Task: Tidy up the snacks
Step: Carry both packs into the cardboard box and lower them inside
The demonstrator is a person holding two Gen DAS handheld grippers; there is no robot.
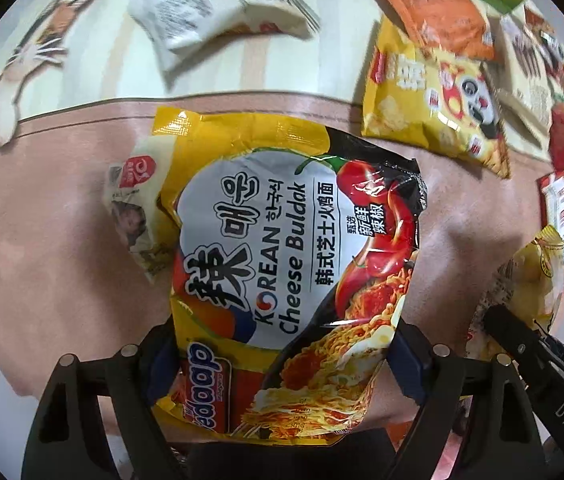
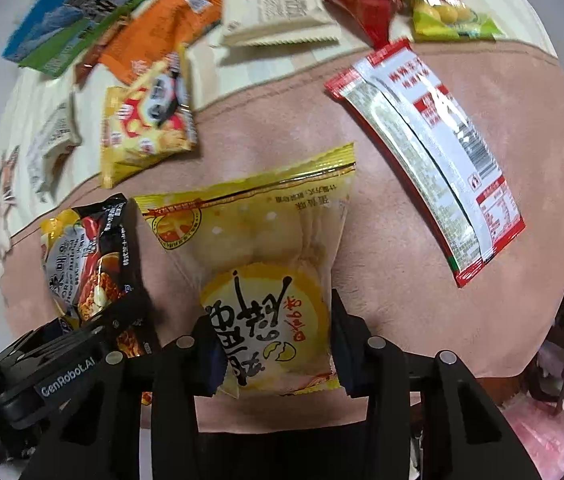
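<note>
Yellow Korean Cheese Buldak noodle packet (image 1: 282, 264) sits clamped in the left gripper (image 1: 282, 360) fingers above a pink mat (image 1: 62, 260); the right gripper (image 2: 274, 344) fingers pinch a yellow egg-cake packet (image 2: 258, 248).

Pink mat (image 2: 421, 320) open R of egg-cake pack (image 2: 266, 280); red-white sachet (image 2: 433, 152) blocks far R.

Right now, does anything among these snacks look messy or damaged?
Nothing looks torn or spilled. The loose packets lie scattered at odd angles, and the red-edged packet lies back side up. The left gripper holds the noodle packet; the right gripper holds the yellow cake packet.
</note>
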